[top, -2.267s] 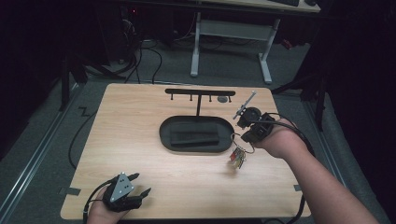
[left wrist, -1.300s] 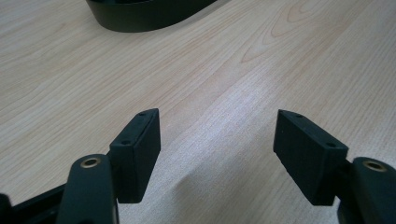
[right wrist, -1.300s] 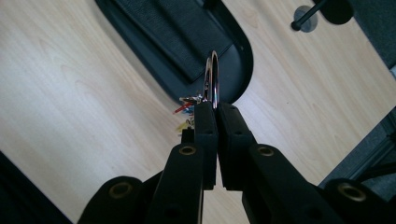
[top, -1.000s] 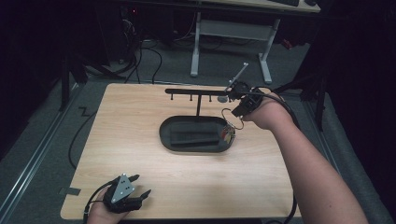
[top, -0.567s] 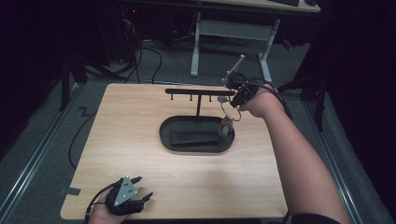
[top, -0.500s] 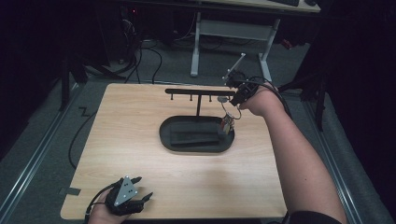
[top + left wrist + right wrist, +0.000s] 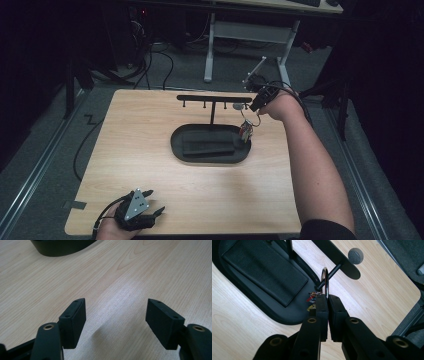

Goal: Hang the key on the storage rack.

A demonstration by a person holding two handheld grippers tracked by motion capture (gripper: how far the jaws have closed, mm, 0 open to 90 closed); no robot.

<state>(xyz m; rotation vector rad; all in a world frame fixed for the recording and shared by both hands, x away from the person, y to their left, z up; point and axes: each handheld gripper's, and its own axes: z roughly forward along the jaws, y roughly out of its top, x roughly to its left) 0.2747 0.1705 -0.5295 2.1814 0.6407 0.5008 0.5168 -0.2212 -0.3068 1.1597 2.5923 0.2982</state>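
Open tabletop around the left gripper; a crowded rack end around the right.

The left gripper (image 7: pixel 116 322), jaws spread, has bare table (image 7: pixel 140 135) ahead of it and to both sides, with only the dark oval tray (image 7: pixel 60 246) well beyond its tips. The right gripper (image 7: pixel 325 302), clamped on the key ring (image 7: pixel 325 281), has little room: a hook peg (image 7: pixel 329 276) of the black rack (image 7: pixel 212 97) sits right at the ring, the crossbar's end just above it, and the rack's upright post (image 7: pixel 289 248) beyond on the tray side. Below its tips lie the tray rim (image 7: pixel 294 317) and the black pad (image 7: pixel 264 270); bare wood opens toward the table's far corner.
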